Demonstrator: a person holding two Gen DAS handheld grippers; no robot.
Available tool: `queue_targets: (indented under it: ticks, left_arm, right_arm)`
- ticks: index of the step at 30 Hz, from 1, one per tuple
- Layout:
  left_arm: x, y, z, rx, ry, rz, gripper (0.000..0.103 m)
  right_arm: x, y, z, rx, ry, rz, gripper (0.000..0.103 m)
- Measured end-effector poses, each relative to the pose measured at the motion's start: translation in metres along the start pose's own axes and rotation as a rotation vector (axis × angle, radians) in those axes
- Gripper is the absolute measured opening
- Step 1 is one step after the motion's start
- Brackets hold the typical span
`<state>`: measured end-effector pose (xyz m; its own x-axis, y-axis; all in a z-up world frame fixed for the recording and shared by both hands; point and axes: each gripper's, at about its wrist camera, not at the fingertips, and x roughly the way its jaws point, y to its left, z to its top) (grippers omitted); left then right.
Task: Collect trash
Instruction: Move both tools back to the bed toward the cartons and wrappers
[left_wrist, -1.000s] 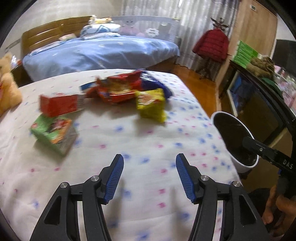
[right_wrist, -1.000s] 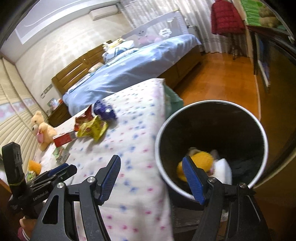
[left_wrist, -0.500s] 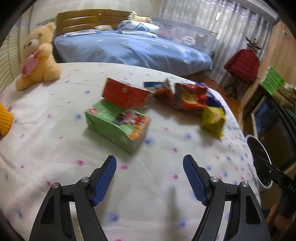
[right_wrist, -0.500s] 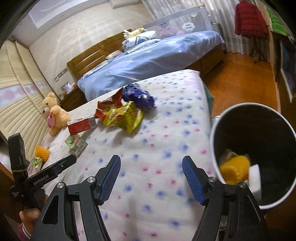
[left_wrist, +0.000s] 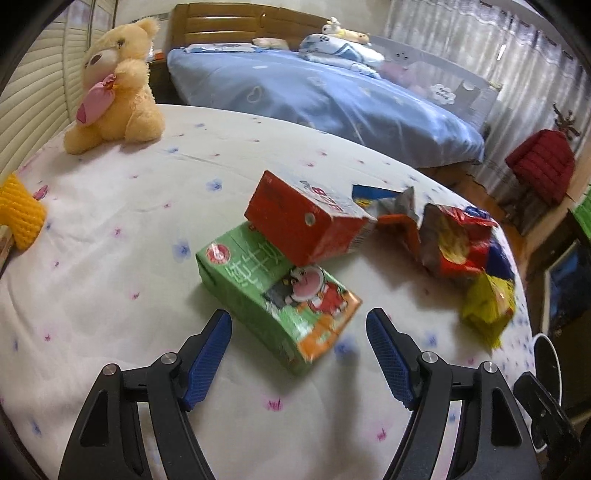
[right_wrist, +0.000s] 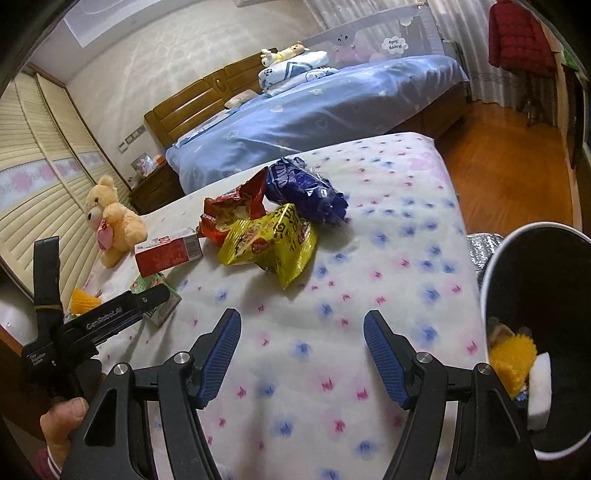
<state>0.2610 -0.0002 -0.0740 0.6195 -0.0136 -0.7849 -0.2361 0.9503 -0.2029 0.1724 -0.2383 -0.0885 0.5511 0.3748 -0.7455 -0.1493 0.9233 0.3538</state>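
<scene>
On the flowered sheet (left_wrist: 110, 258) a green carton (left_wrist: 280, 295) lies with a red carton (left_wrist: 303, 225) resting on its far end. To their right lie a torn red snack bag (left_wrist: 454, 240), a yellow bag (left_wrist: 487, 302) and a blue bag (left_wrist: 500, 258). My left gripper (left_wrist: 299, 332) is open; the green carton's near corner sits between its fingertips, untouched. My right gripper (right_wrist: 303, 325) hangs open over bare sheet, short of the yellow bag (right_wrist: 273, 243), red bag (right_wrist: 232, 214) and blue bag (right_wrist: 306, 192). The white-rimmed trash bin (right_wrist: 495, 258) stands to its right, with yellow and white items inside.
A teddy bear (left_wrist: 114, 85) sits at the sheet's far left, a yellow knitted thing (left_wrist: 18, 210) at the left edge. Beyond is a blue bed (left_wrist: 314, 96), and a red coat (left_wrist: 539, 166) hangs over the wooden floor. A hand (right_wrist: 62, 417) holds the left gripper's handle.
The left gripper swung left from the bin side to the cartons and its jaws widened. The right gripper moved left, off the bin's mouth and over the sheet.
</scene>
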Motion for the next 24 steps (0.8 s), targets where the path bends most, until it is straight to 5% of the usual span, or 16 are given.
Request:
queue_targets:
  ticks: [7, 11, 16, 18, 19, 24]
  left_arm:
    - [0.017, -0.004, 0.004, 0.031, 0.021, 0.047, 0.075]
    - [0.013, 0.000, 0.002, 0.072, 0.013, 0.044, 0.058]
    - [0.002, 0.016, -0.007, 0.116, 0.007, 0.008, 0.053]
    - [-0.003, 0.022, -0.011, 0.136, 0.005, -0.012, 0.052]
    - [-0.007, 0.025, -0.014, 0.147, 0.006, -0.023, 0.051]
    - [-0.021, 0.039, -0.025, 0.182, 0.015, -0.104, 0.051]
  right_arm:
    - [0.017, 0.011, 0.011, -0.020, 0.007, 0.024, 0.070]
    - [0.028, 0.014, 0.018, -0.027, 0.017, 0.015, 0.068]
    - [0.038, 0.021, 0.025, -0.063, 0.024, -0.015, 0.042]
    - [0.041, 0.021, 0.025, -0.067, 0.030, -0.029, 0.015]
    - [0.041, 0.021, 0.025, -0.066, 0.031, -0.034, 0.010]
    - [0.030, 0.026, 0.016, -0.092, 0.018, -0.032, 0.006]
